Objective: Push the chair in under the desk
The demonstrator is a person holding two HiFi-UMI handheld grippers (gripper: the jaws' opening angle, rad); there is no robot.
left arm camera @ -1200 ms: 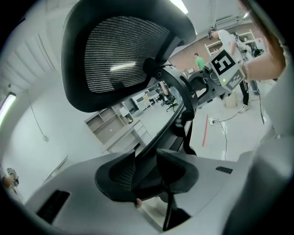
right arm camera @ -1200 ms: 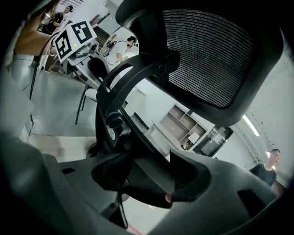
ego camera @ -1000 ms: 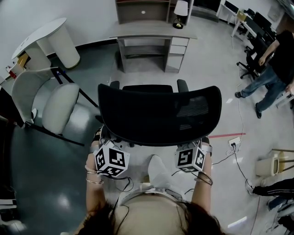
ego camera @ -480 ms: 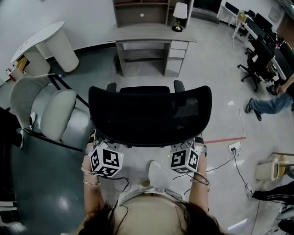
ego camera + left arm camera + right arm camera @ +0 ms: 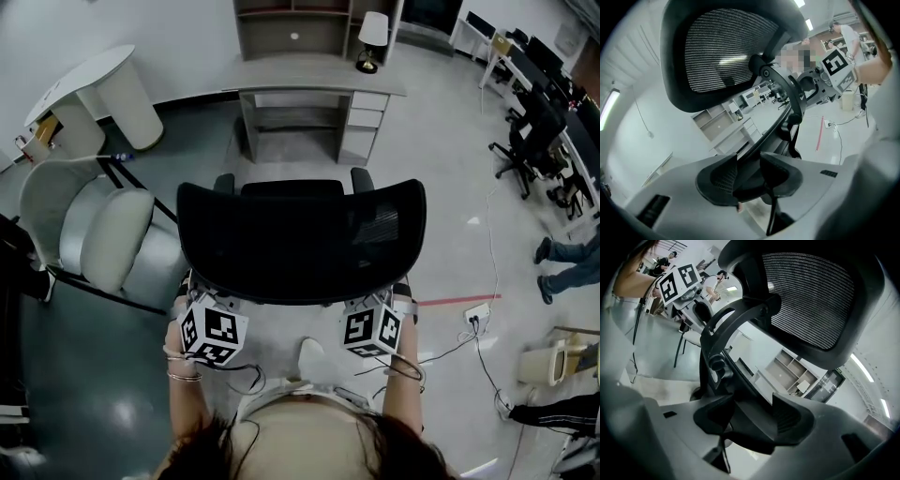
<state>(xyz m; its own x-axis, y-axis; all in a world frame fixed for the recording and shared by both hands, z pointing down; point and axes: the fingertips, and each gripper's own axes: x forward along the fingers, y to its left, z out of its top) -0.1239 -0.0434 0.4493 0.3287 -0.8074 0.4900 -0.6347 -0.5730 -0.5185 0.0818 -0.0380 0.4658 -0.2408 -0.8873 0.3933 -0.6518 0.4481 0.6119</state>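
A black mesh-backed office chair (image 5: 300, 239) stands in the middle of the head view, its seat facing the grey desk (image 5: 300, 73) farther up. A stretch of floor lies between chair and desk. Both grippers are behind the backrest and low, with only their marker cubes showing: the left cube (image 5: 214, 330) and the right cube (image 5: 372, 328). In the left gripper view my left gripper (image 5: 749, 171) is shut on the backrest's black frame bar (image 5: 787, 105). My right gripper (image 5: 752, 416) is shut on the frame bar (image 5: 723, 324) on its own side.
A white shell chair (image 5: 94, 225) stands close to the left of the office chair, with a round white table (image 5: 94, 89) behind it. A lamp (image 5: 372, 37) sits on the desk. Cables and a socket (image 5: 476, 314) lie at the right, near other chairs (image 5: 534, 141) and a person's legs (image 5: 567, 262).
The chair and both grippers have moved toward the desk, which now lies nearer in the head view. The person at the right has walked toward the frame's edge.
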